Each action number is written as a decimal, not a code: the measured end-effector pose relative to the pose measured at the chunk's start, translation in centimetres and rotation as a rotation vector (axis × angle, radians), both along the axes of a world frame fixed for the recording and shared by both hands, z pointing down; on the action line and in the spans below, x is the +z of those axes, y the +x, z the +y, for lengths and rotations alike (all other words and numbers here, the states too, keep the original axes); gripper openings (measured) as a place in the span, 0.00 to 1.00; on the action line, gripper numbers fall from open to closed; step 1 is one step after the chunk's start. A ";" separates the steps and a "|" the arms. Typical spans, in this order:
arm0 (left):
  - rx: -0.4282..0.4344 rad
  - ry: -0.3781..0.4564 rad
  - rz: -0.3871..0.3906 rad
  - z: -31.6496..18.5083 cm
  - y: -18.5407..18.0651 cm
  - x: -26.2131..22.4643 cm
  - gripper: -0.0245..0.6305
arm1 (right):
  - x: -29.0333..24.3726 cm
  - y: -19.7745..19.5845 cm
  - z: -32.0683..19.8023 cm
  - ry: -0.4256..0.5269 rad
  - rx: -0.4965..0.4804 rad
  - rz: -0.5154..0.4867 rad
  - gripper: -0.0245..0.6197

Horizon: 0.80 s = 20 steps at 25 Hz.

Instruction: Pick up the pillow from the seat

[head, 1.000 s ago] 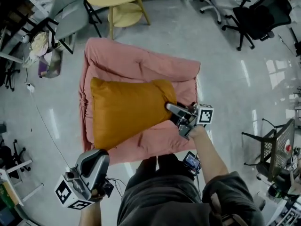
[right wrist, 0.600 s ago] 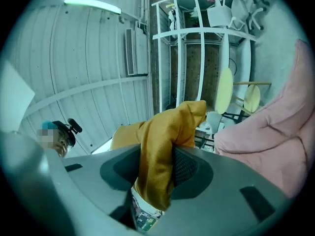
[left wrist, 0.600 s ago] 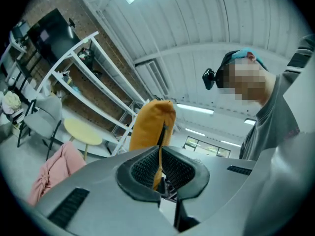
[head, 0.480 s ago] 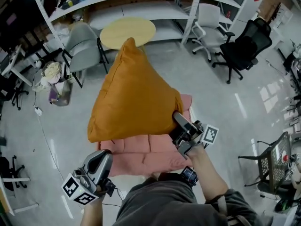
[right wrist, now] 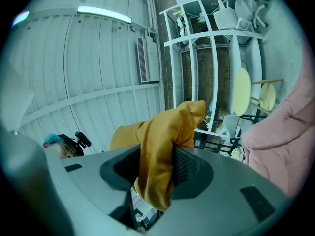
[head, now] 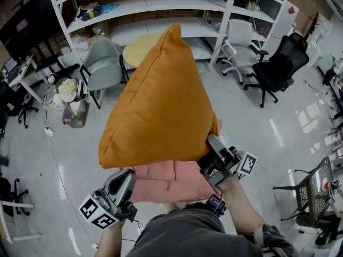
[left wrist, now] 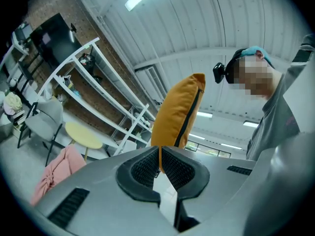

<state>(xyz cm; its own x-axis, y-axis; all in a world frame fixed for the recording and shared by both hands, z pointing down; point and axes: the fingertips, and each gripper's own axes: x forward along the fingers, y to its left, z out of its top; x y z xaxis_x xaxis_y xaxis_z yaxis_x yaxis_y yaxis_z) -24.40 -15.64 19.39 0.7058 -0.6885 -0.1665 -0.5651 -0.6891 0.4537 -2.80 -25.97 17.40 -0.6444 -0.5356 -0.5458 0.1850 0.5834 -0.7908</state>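
The orange pillow hangs in the air above the pink padded seat, one corner pointing up. My right gripper is shut on the pillow's lower right corner; in the right gripper view bunched orange fabric fills the space between its pads. My left gripper sits low at the left, below the pillow and apart from it, its jaws shut with nothing in them. From the left gripper view the pillow shows edge-on beyond the closed pads, and the seat lies at the lower left.
A round yellow table stands behind the pillow, with a grey chair to its left. White shelving runs along the back wall. A white chair and a black office chair stand at the right.
The pillow has gone from lying flat on the pink seat to hanging high above it, carried up by my right gripper. The left gripper has stayed low at the left.
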 end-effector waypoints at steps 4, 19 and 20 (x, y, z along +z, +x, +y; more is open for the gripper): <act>0.002 -0.003 0.006 -0.2 0.0 -0.2 0.05 | 0.5 -0.3 0.1 -0.026 0.000 -0.007 0.29; 0.029 -0.028 0.016 -0.4 1.1 0.8 0.05 | 1.1 -0.4 -0.4 -0.048 0.000 -0.008 0.29; 0.028 -0.030 0.016 -0.4 1.1 0.9 0.05 | 1.2 -0.4 -0.4 -0.050 -0.001 -0.010 0.29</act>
<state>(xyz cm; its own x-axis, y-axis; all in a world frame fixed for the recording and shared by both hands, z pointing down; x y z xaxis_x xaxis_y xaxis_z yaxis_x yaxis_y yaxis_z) -23.29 -16.07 20.29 0.7221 -0.6736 -0.1579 -0.5384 -0.6904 0.4833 -3.21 -26.37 18.56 -0.6398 -0.5615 -0.5248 0.1934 0.5433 -0.8170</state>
